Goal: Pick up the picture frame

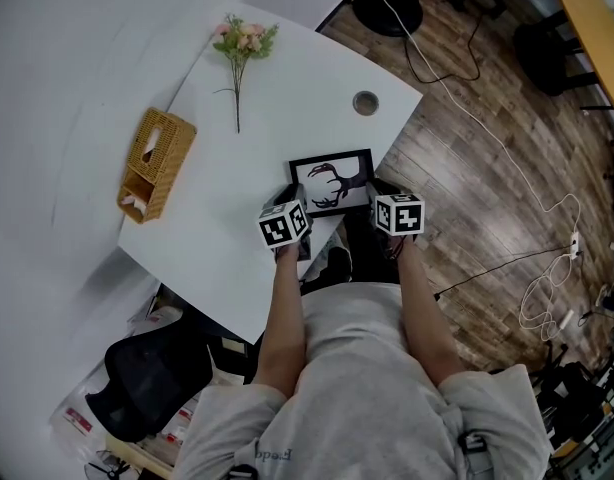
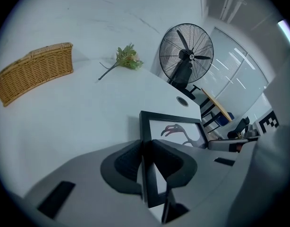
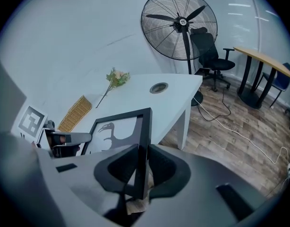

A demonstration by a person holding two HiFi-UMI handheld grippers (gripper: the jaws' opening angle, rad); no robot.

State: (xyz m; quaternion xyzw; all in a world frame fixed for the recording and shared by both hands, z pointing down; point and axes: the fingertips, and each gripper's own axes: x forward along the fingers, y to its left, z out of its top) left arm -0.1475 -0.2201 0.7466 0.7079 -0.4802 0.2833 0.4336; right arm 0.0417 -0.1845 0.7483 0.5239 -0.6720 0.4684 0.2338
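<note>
A black picture frame [image 1: 332,183] with a dark bird print lies at the near edge of the white table [image 1: 287,98]. My left gripper [image 1: 300,208] is shut on the frame's left bar, which shows pinched between the pads in the left gripper view [image 2: 146,160]. My right gripper [image 1: 375,201] is shut on the right bar, with the pads pressed on both sides of it [image 3: 141,167]. The frame [image 2: 171,131] [image 3: 116,131] spans the space between both grippers. It tilts slightly, its near side over the table's edge.
A wicker basket [image 1: 155,163] stands at the table's left side, and a flower sprig [image 1: 242,43] lies at the far end. A round cable hole [image 1: 365,102] is near the right edge. A standing fan [image 3: 180,18], cables [image 1: 507,168] and a black chair [image 1: 147,378] surround the table.
</note>
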